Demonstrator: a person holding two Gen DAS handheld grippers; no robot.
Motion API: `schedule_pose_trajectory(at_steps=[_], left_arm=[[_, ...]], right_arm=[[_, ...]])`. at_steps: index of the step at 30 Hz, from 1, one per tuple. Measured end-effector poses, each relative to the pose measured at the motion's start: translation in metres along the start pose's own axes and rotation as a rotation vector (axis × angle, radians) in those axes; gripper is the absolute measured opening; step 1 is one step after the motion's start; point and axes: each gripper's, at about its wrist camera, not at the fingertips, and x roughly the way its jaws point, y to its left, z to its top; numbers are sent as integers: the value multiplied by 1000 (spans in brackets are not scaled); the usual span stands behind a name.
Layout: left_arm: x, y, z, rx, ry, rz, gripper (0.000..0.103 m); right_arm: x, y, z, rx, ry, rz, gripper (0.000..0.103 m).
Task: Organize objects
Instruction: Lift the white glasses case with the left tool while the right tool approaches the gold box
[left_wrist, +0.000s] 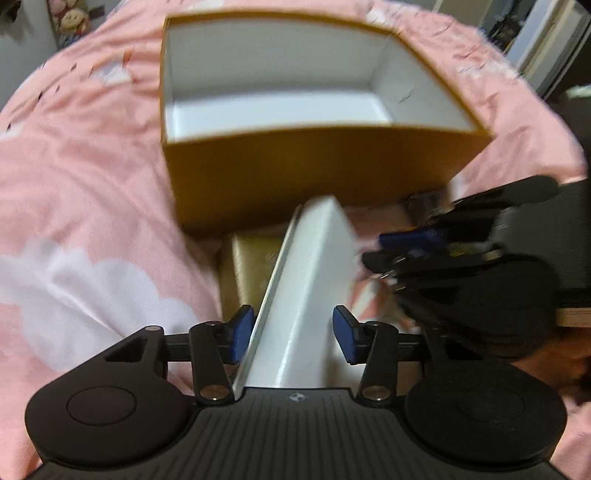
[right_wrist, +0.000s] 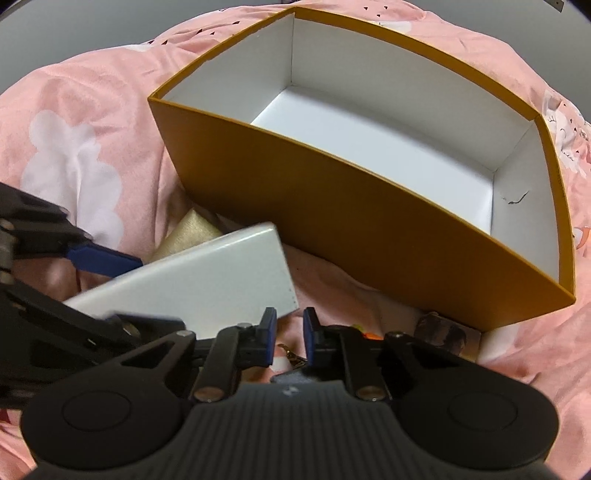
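- Your left hand-held gripper (left_wrist: 293, 334) straddles the white box (left_wrist: 306, 295); the left pad sits against its edge, and a gap shows at the right pad, so no firm pinch is visible.
- Your right hand-held gripper (right_wrist: 290, 338) has its jaws nearly together, with nothing between them.
- The white box (right_wrist: 207, 280) lies tilted over a gold packet (right_wrist: 192, 230) on the pink bedcover (right_wrist: 74, 122).
- Beyond it stands the open orange box (right_wrist: 351, 229), white inside, holding nothing.
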Motion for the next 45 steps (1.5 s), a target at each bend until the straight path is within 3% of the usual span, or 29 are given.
schedule_pose_trajectory(at_steps=[4, 8, 14, 18, 23, 31, 38, 42, 45], left_arm=[[-3, -10, 4, 55, -16, -7, 45], [22, -6, 4, 38, 60, -46, 40], [22, -13, 2, 64, 31, 15, 43], [26, -30, 0, 169, 10, 102, 47], [27, -41, -5, 225, -23, 118, 35], [0, -16, -11, 53, -90, 74, 33], [-35, 11, -10, -76, -163, 27, 33], [-51, 28, -12, -109, -181, 47, 33], [-58, 35, -12, -135, -197, 70, 33]], right_arm=[[-4, -7, -2, 29, 0, 9, 16], [-3, -11, -4, 47, -4, 0, 16], [-5, -10, -5, 59, -11, 8, 17], [-5, -10, -6, 68, -16, 9, 18], [-7, -14, -8, 101, -20, 12, 18], [-16, -14, -3, 113, -51, 50, 30], [-19, -5, 7, 105, -46, 121, 32], [-11, 4, 13, 111, -22, 167, 47], [0, 12, 17, 110, 6, 196, 51]])
